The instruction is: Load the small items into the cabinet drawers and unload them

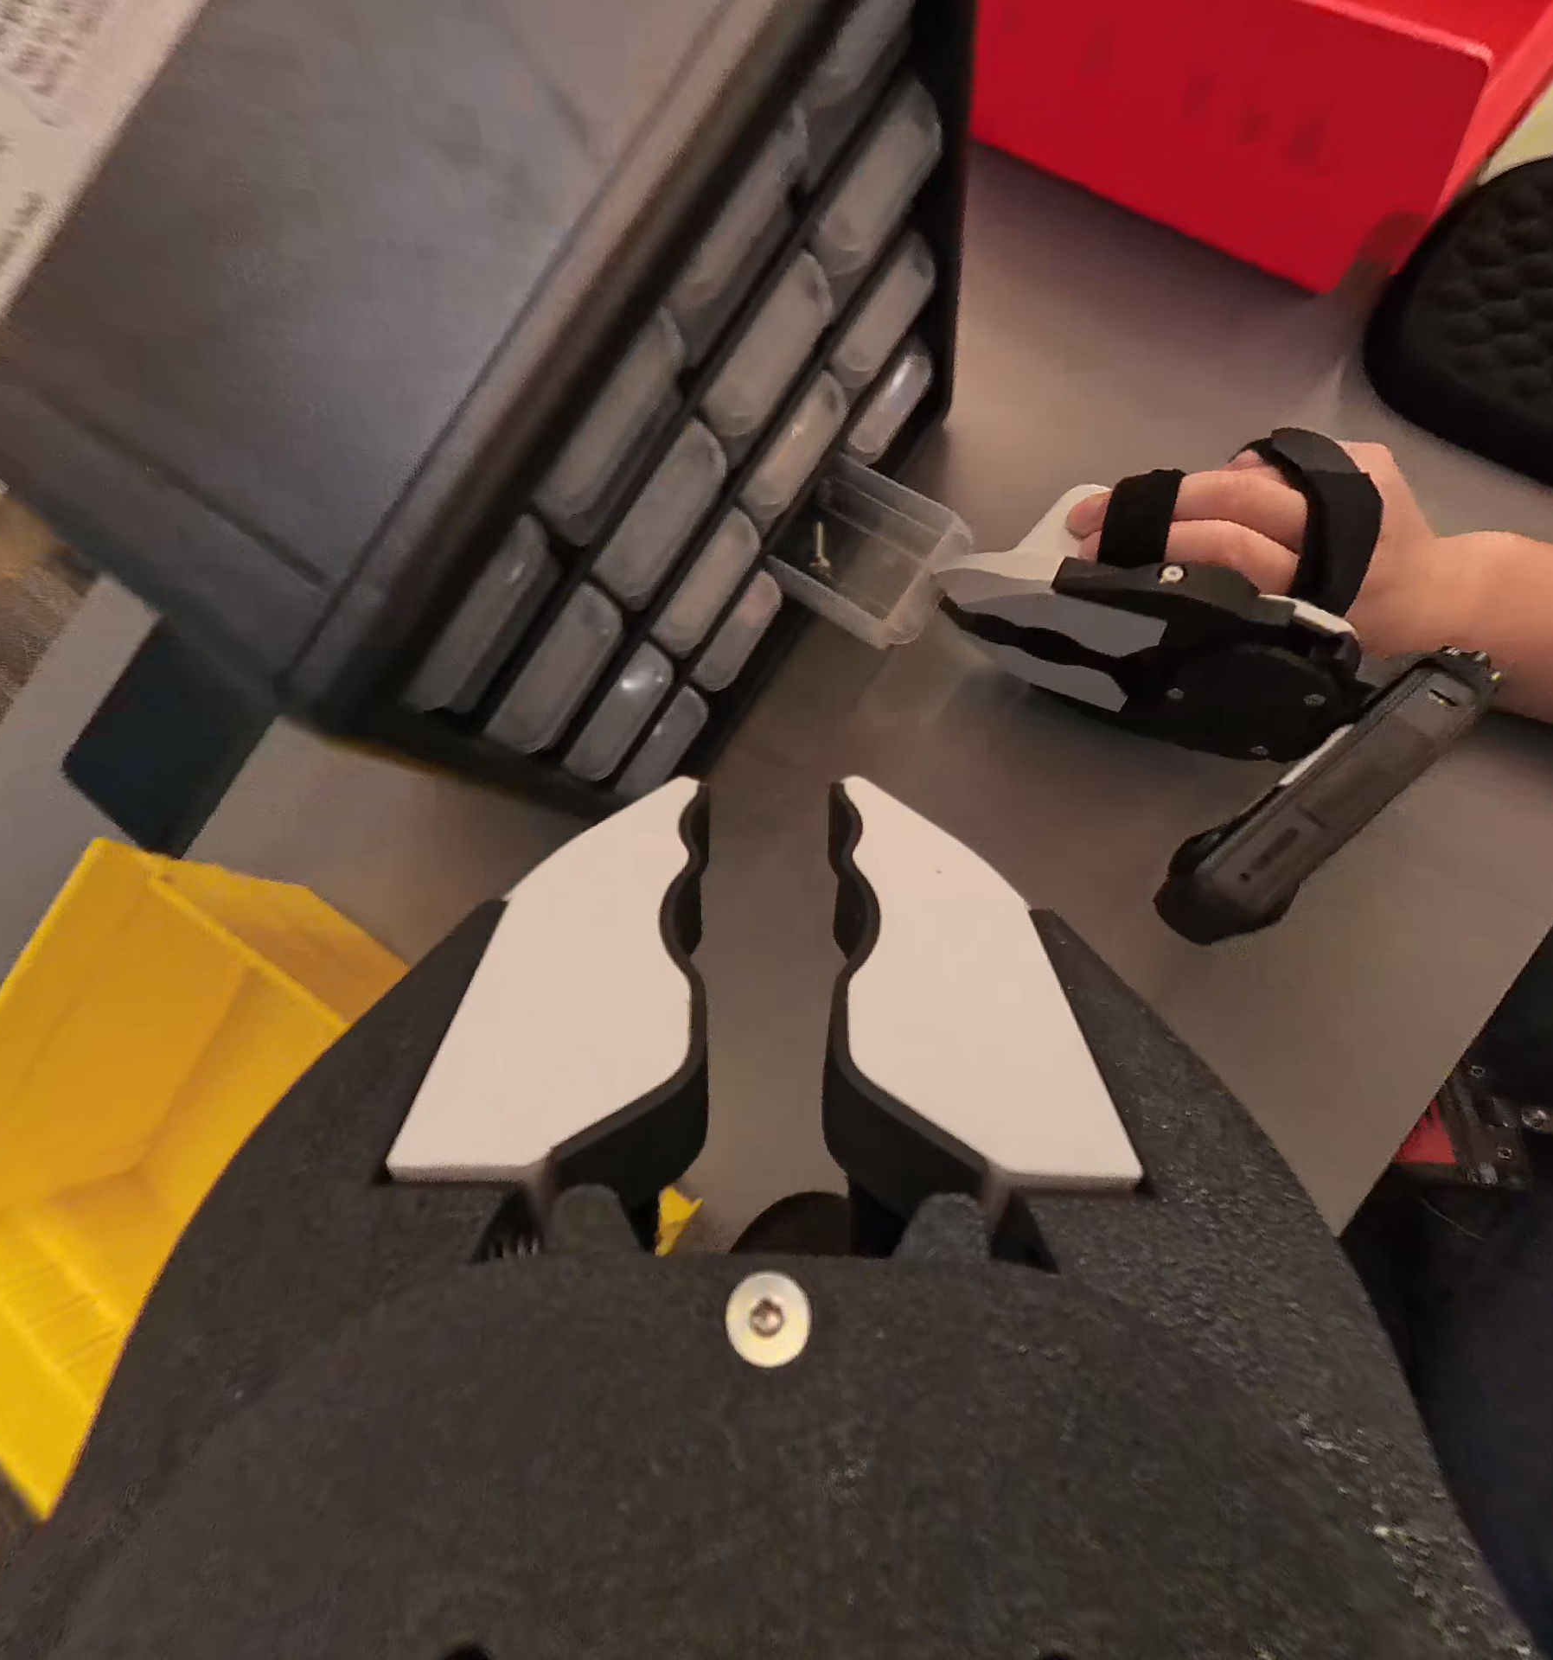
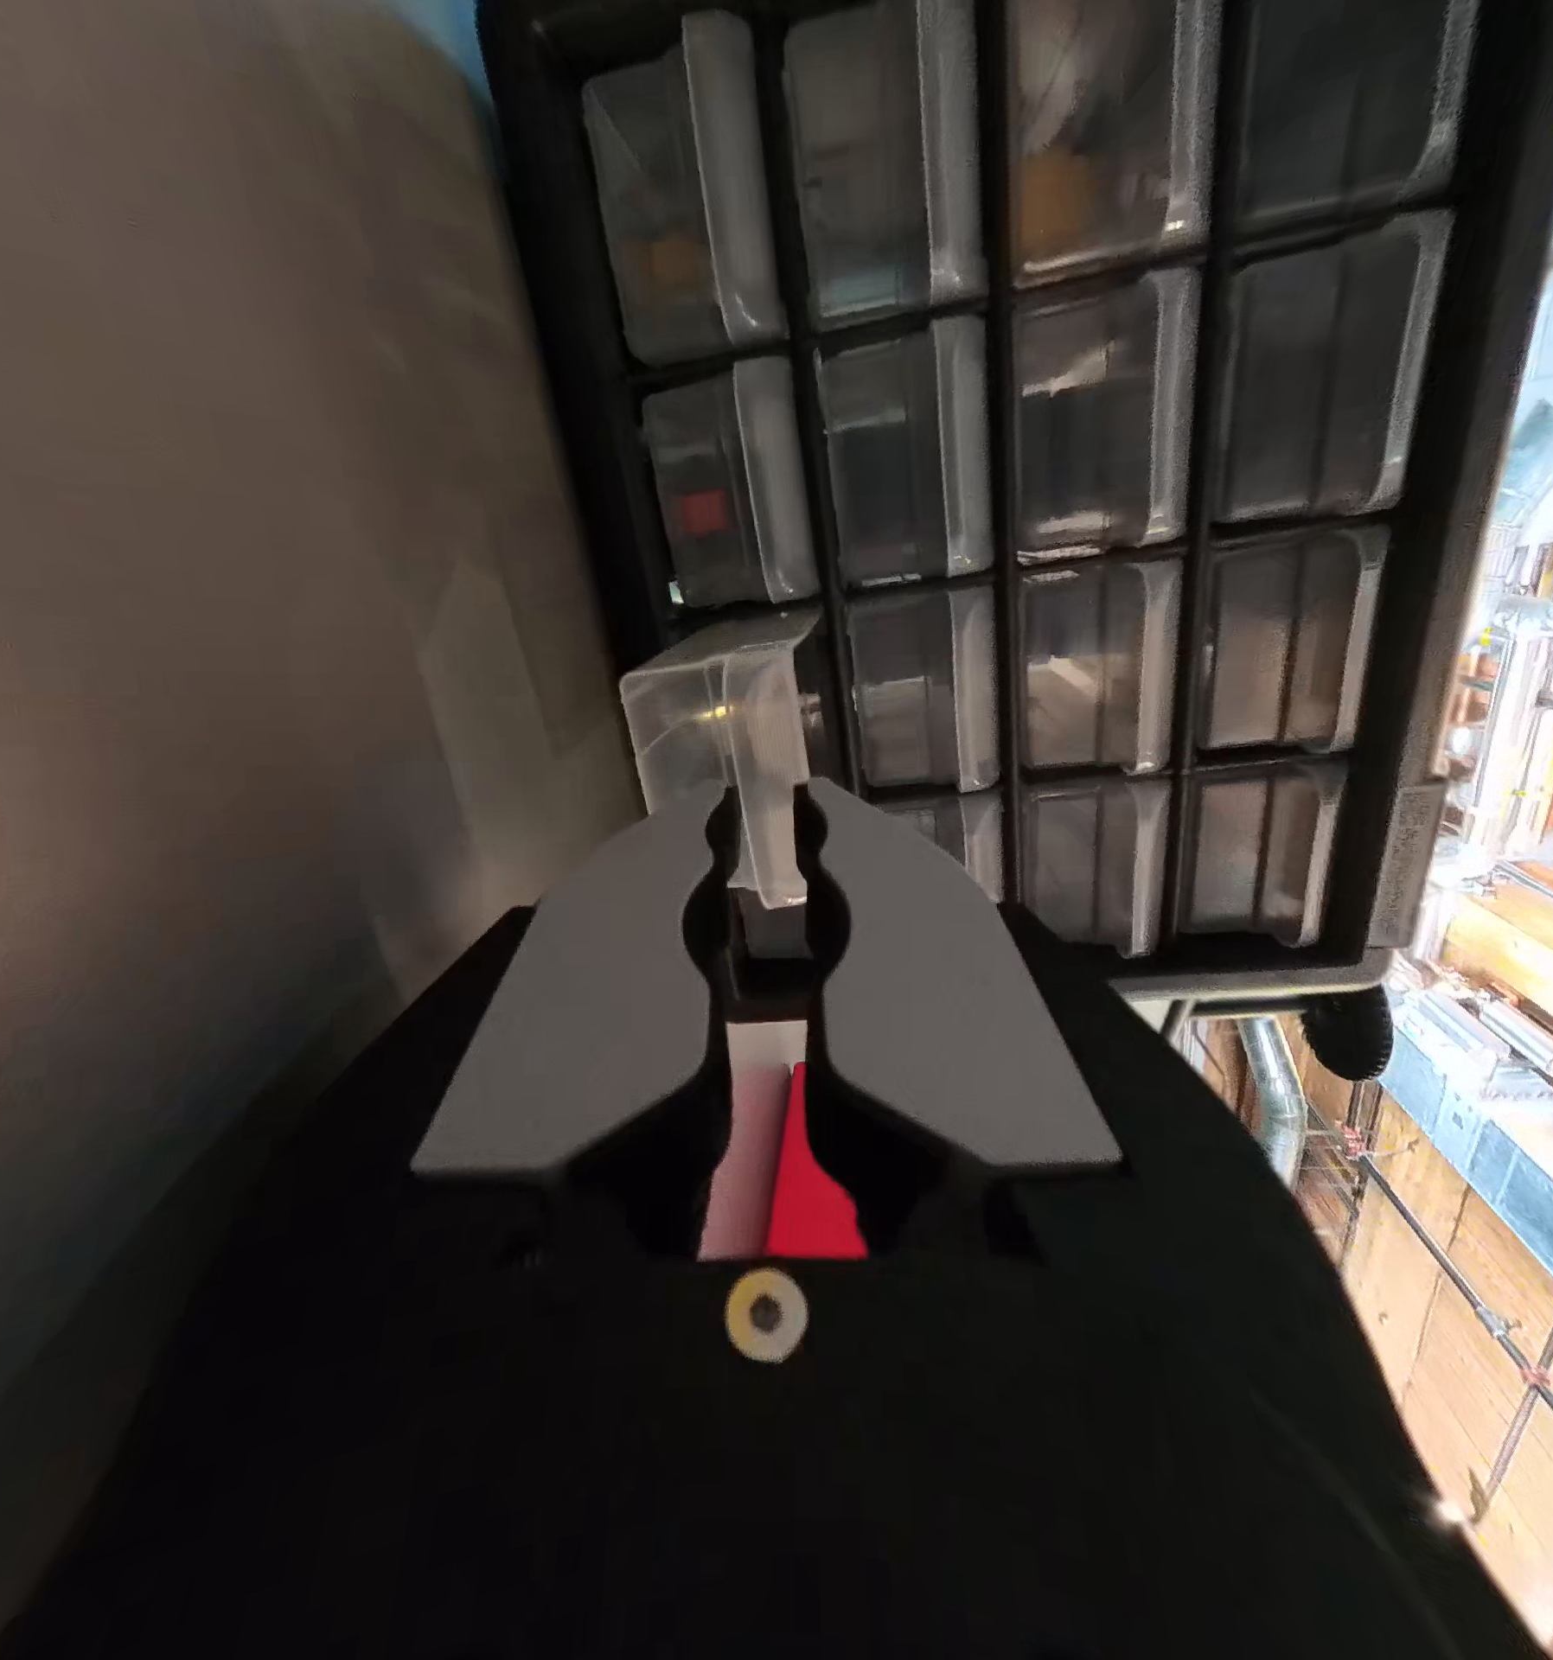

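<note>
Right wrist view showed your right gripper (image 2: 768, 835) clamped on the tab of the clear drawer (image 2: 710, 728), which stuck part way out of the black cabinet (image 2: 1420, 808), its long axis running straight back into its slot. Your left gripper (image 1: 768, 799) hung empty, jaws apart, above the grey table (image 1: 1069, 314), farther from the drawer, with a yellow bin (image 1: 126, 1033) beside it

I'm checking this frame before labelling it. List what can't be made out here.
- Contents of the closed drawers: right wrist view, cloudy fronts and blur.
- Small item in the open drawer: left wrist view, too small to identify.
- Yellow bin: left wrist view, cut off by the edge and the left gripper.
- Right gripper pad contact on the drawer handle: partly hidden.
</note>
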